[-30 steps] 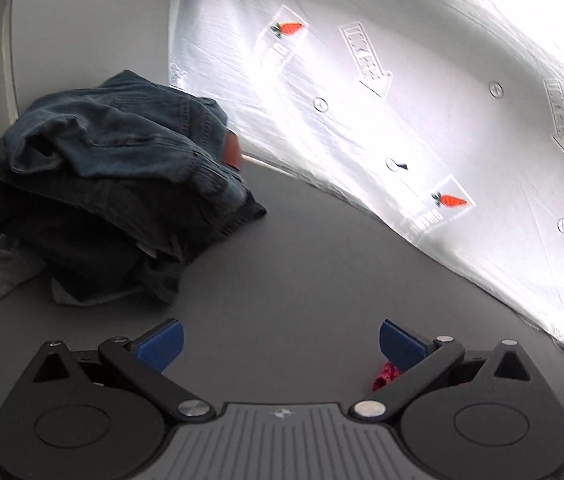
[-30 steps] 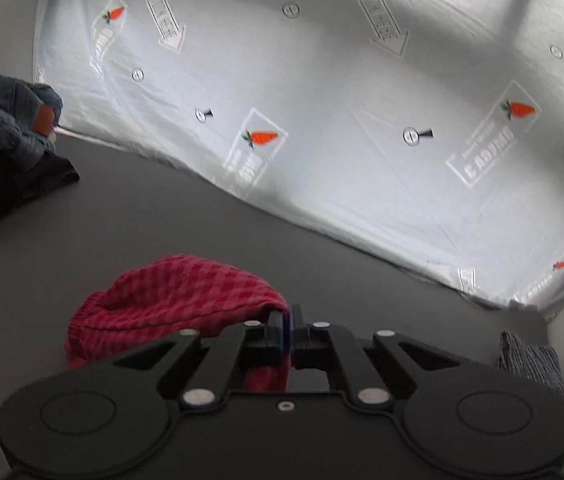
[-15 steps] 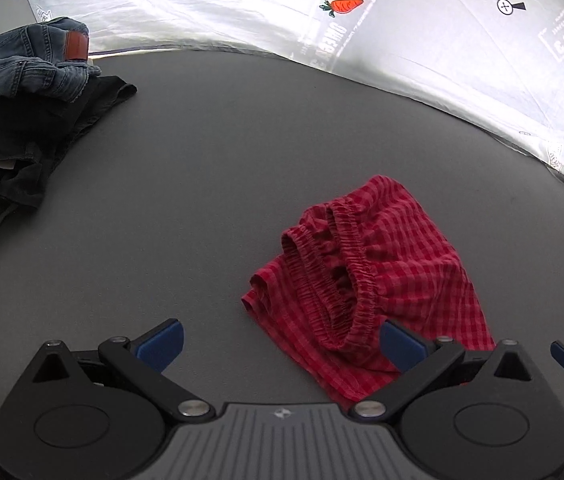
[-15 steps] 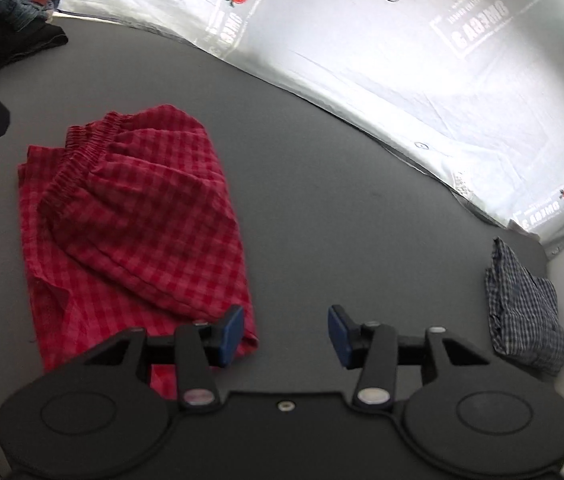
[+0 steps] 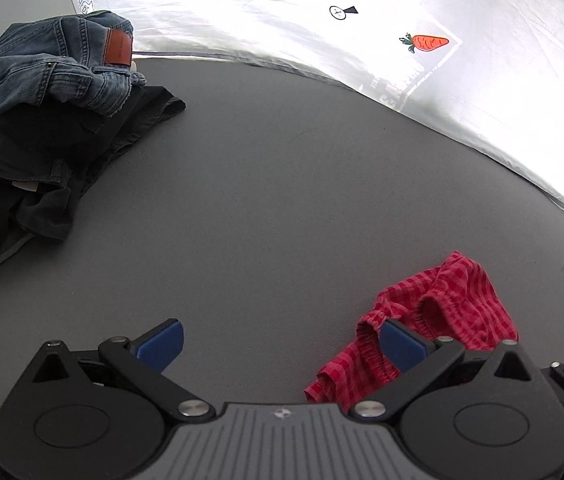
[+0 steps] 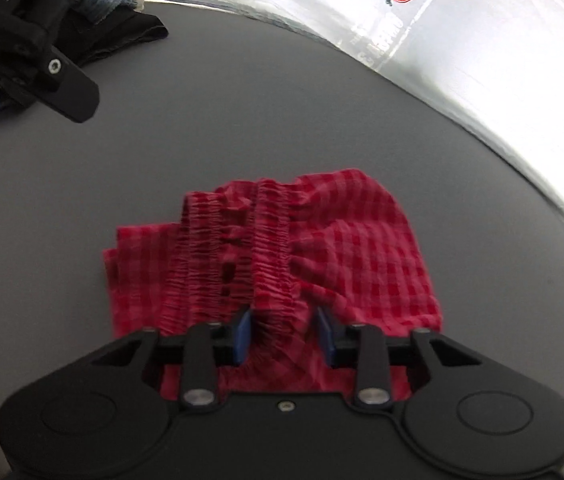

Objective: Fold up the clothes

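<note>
Red checked shorts (image 6: 322, 248) lie crumpled on the grey table (image 6: 242, 112), elastic waistband bunched toward me. My right gripper (image 6: 283, 334) is low over their near edge, fingers partly apart, with a fold of the waistband between the blue pads (image 6: 242, 334); the pads do not look pressed together. In the left wrist view the shorts (image 5: 454, 304) sit at the lower right, partly behind my right finger. My left gripper (image 5: 281, 344) is wide open over bare table, holding nothing. Its black body (image 6: 42, 60) shows at the upper left of the right wrist view.
A pile of blue jeans (image 5: 54, 68) and dark garments (image 5: 42, 168) sits at the far left of the table. A bright white sheet (image 5: 362, 40) printed with carrots rises behind the table's far edge.
My right gripper came down onto the shorts' waistband and its fingers narrowed around it. The left gripper swung left, so the shorts slid to its lower right and the jeans pile grew nearer.
</note>
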Tool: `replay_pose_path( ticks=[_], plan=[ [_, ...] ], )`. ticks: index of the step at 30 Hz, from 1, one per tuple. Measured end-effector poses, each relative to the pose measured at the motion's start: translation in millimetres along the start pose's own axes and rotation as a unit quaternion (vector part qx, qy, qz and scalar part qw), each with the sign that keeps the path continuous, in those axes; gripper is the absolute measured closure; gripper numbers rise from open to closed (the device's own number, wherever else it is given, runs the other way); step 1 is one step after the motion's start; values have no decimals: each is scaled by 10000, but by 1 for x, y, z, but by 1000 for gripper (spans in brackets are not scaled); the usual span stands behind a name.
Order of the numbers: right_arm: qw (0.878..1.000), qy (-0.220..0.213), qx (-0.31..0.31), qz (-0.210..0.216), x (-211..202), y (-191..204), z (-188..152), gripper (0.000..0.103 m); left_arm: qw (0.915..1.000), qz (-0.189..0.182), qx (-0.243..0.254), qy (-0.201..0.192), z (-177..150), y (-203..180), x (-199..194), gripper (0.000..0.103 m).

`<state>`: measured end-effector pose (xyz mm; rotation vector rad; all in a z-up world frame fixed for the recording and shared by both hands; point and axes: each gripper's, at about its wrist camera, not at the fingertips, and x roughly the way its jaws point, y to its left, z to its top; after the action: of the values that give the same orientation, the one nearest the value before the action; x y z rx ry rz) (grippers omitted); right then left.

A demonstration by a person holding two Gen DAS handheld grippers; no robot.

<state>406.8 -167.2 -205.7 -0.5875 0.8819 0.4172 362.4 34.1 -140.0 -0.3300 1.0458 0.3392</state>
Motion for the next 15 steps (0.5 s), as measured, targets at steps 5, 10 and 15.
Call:
replay_pose_path(
  ticks=[5,10,15],
  plan=[
    [9743,417,473,-2163,21,-91,-18,83,9989,-209,378,182,11,-22,29,0],
    [9559,822,1399,-2450,15,-153,-35,77,9938,-479,974,245,19,-54,48,0],
    [9633,497,1825,-1907,-4,-129,-32,59,9873,-772,1358,277,21,-81,54,0]
  ],
)
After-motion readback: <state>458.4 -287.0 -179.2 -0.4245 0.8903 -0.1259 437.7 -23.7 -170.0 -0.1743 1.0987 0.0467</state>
